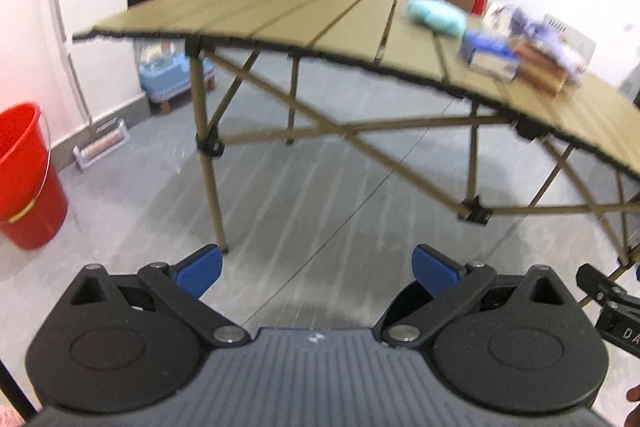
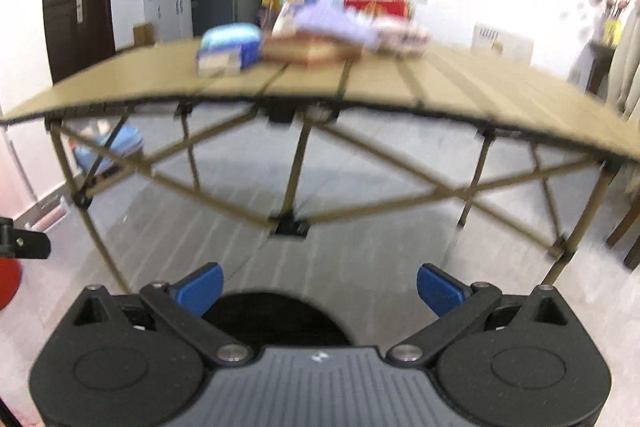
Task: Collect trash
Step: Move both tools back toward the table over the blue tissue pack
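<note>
blurred boxes and mint bundle clustered on tan table

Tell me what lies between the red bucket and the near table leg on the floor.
Left wrist view: only bare grey floor lies between the red bucket and the table leg.

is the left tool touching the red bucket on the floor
Apart. The left wrist view shows the left tool open over bare floor, with the red bucket off to its side.

1. The left gripper and right gripper hang spread and empty over bare grey floor.
2. The table has crossed legs barring passage beneath.
3. Boxes crowd one end; the remaining tabletop lies free.
4. A red bucket stands left.
</note>
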`<state>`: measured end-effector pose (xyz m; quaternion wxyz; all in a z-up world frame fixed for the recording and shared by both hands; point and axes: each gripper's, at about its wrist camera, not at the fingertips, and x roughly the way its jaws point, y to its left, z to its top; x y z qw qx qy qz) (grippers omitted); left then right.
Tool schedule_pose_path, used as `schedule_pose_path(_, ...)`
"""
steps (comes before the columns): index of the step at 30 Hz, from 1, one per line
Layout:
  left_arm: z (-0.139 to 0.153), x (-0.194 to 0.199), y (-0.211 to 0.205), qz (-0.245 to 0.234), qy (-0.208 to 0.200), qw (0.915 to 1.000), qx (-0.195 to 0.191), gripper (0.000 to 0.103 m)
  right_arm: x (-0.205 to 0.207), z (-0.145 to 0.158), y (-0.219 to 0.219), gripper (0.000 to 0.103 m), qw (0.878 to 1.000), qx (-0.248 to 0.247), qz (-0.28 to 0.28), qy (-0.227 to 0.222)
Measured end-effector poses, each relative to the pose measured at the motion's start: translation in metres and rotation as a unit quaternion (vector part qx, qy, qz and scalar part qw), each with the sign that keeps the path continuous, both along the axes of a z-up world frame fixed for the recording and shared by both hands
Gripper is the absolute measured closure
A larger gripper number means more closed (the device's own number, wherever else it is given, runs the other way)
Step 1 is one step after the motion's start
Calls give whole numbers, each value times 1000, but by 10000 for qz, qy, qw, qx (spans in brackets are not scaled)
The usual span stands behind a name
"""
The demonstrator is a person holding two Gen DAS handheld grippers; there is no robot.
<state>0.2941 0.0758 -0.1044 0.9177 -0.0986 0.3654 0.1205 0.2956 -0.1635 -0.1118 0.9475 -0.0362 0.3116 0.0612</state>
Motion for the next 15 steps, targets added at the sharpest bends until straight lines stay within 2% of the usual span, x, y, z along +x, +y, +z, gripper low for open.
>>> schedule_pose_path(6, 27, -1, -15, -131, -585, 9982, 42, 0, -11, 30, -16, 0, 9966, 15, 57, -823)
schedule_pose_path(11, 49, 14, -27, -213, -893, 9958, -3, 0, -8, 54, -25, 0, 9900, 103, -6, -1407)
schedule_pose_path(15, 63, 33, -44, -334, -1053, 9937, 196, 0, 10, 65, -31, 0, 9880, 130, -50, -1537)
